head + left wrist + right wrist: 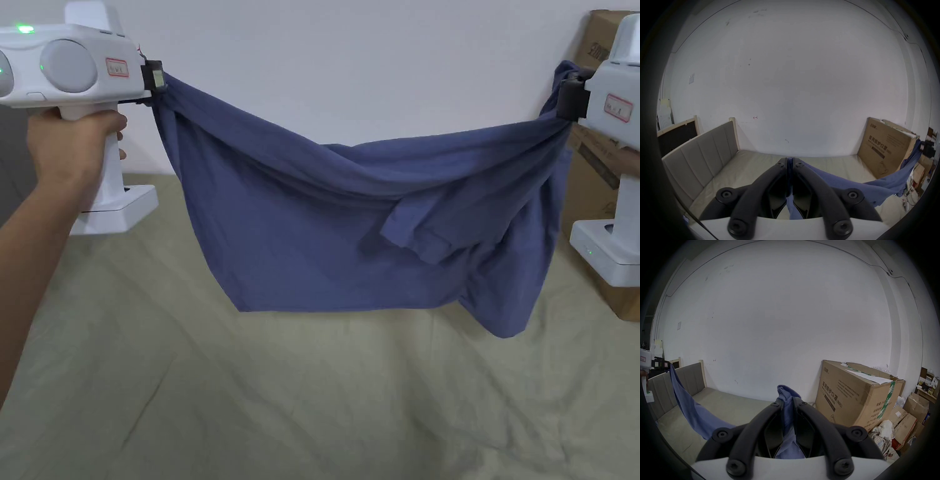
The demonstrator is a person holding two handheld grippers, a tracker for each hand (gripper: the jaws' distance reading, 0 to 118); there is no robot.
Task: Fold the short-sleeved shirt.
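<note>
A bed (312, 406) with a wrinkled pale olive-beige sheet stretches below a plain white wall (350, 62), and above it a soft blue-violet short-sleeved shirt (300, 250) hangs in the air, slung between two tools and sagging in the middle, its lower edge clear of the sheet. Judged from this, the folding has barely begun: the garment is bunched and twisted, one short sleeve (415, 234) flops across the front, and no crease or flat fold is in place; laying it out on the bed and folding it all appear to remain. A large brown cardboard box (855, 394), taped and closed, stands at the right end of the bed against the wall, its contents hidden; smaller cartons and bags are heaped beside it. The white left hand-held gripper (156, 80), gripped by a bare hand (75, 147), has its black jaws clamped on one upper corner of the shirt. The right hand-held gripper (565, 94) is likewise clamped on a thicker wad of cloth at the opposite end.
</note>
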